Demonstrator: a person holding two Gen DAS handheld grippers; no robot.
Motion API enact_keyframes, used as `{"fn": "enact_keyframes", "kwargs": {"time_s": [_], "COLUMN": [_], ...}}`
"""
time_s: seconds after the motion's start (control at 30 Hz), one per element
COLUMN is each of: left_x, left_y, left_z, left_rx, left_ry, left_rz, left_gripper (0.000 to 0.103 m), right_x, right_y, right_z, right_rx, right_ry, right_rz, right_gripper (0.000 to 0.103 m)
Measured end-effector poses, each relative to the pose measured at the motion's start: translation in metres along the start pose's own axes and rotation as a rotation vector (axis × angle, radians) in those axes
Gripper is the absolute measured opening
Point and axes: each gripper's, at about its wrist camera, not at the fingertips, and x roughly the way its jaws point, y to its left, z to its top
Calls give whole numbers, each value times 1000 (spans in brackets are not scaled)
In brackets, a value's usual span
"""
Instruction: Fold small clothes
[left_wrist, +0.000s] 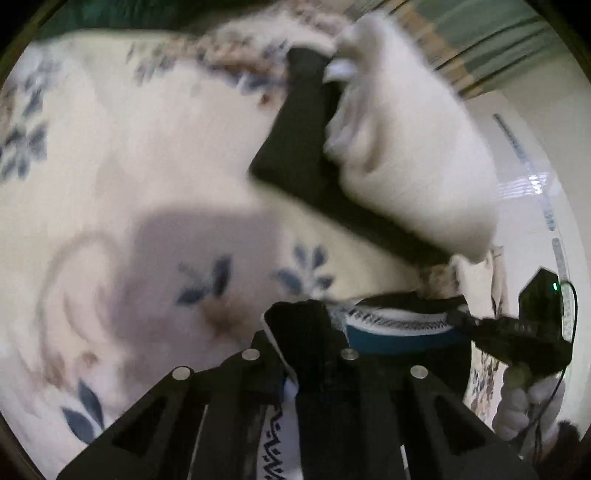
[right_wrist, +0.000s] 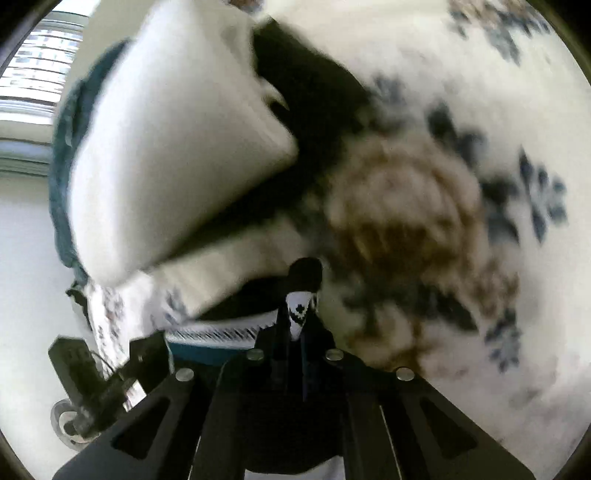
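Observation:
Both views are blurred by motion. My left gripper (left_wrist: 299, 328) is shut on the edge of a small garment (left_wrist: 402, 326) with black, white-patterned and teal bands. The garment stretches to the right toward my right gripper (left_wrist: 480, 325), seen in the left wrist view. In the right wrist view my right gripper (right_wrist: 301, 295) is shut on the other end of the same garment (right_wrist: 218, 334), which runs left to my left gripper (right_wrist: 147, 350). The garment hangs taut between the two above a floral bedspread (left_wrist: 147, 155).
A stack of folded white cloth (left_wrist: 417, 147) on black cloth (left_wrist: 295, 147) lies on the bedspread beyond the garment; it also shows in the right wrist view (right_wrist: 166, 147). The bed's edge and a pale floor (right_wrist: 26, 277) lie to one side. A window (right_wrist: 37, 66) is behind.

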Motion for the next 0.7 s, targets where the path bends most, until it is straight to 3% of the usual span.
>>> {"fn": "enact_keyframes", "kwargs": {"time_s": [0.13, 0.27, 0.3, 0.37, 0.4, 0.43, 0.5, 0.57, 0.7], "left_x": [5, 29, 29, 18, 9, -3, -32, -64, -113], "left_y": [19, 36, 37, 38, 37, 37, 34, 29, 22], "left_z": [10, 8, 9, 8, 7, 4, -10, -35, -106], "left_rx": [-27, -66, -78, -107, -116, -120, -120, -97, -63], "left_ry": [14, 77, 89, 99, 94, 81, 55, 37, 78], "left_rz": [-1, -46, -58, -88, -105, -123, -163, -161, -137], "left_gripper": [9, 11, 15, 21, 28, 38, 52, 56, 56], "right_x": [7, 41, 46, 45, 38, 24, -4, -26, -53], "right_y": [11, 11, 11, 14, 12, 5, 3, -3, -29], "right_z": [15, 25, 26, 22, 17, 5, -19, -53, -147], "right_rx": [-34, -16, -8, 47, 60, 60, 21, -21, -15], "right_ry": [-10, 38, 62, 91, 96, 98, 99, 117, 256], "right_rz": [-34, -98, -102, -53, -27, -3, -7, -38, -31], "right_gripper": [3, 3, 4, 15, 30, 47, 62, 65, 65]}}
